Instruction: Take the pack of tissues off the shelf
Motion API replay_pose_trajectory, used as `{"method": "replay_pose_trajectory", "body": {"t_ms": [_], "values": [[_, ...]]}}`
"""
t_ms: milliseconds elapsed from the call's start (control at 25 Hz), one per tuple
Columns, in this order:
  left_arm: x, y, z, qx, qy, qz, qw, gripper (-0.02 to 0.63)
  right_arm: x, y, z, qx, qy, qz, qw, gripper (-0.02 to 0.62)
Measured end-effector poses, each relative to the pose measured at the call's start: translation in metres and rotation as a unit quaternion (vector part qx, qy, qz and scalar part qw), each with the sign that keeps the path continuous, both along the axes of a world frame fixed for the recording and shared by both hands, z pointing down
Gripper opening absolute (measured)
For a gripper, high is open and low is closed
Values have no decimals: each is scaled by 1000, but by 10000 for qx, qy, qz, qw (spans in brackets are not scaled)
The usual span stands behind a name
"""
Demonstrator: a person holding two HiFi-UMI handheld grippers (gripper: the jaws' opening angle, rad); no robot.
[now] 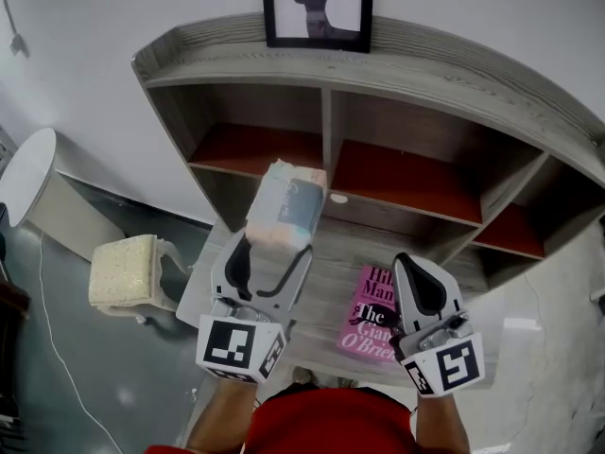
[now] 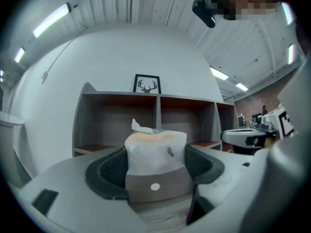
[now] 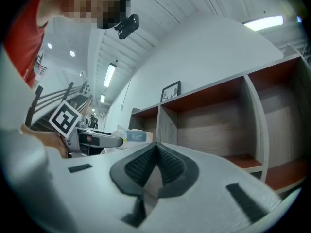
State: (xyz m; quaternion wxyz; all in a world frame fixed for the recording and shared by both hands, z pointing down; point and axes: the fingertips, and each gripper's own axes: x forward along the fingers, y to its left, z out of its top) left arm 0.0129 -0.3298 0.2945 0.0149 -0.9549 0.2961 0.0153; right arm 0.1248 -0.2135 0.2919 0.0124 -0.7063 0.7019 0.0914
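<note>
The pack of tissues [image 1: 285,206], white plastic with a blue label, is out in front of the wooden shelf [image 1: 326,112], above the desk. My left gripper [image 1: 274,246] is shut on it, the dark pads pressing both of its sides. In the left gripper view the pack [image 2: 155,152] fills the gap between the jaws and hides the tips. My right gripper [image 1: 408,265] hovers over the desk to the right, jaws shut with nothing between them [image 3: 155,152]. The right gripper view also catches the pack [image 3: 132,136] at its left.
A pink book [image 1: 371,316] lies on the desk under the right gripper. A framed deer picture [image 1: 319,8] stands on top of the shelf. The shelf's compartments [image 1: 406,178] hold nothing. A yellowish cushioned stool [image 1: 128,270] and a white round table [image 1: 24,173] stand at the left.
</note>
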Motion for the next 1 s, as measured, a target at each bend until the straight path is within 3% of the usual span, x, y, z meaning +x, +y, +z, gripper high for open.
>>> {"method": "replay_pose_trajectory", "body": {"t_ms": [400, 1000], "values": [[-5, 46, -5, 83, 216, 303, 9993, 353, -16, 6, 12, -55, -54, -230, 9997, 5], [5, 50, -11, 174, 216, 395, 9988, 353, -9, 12, 11, -61, 29, -91, 9999, 5]]}}
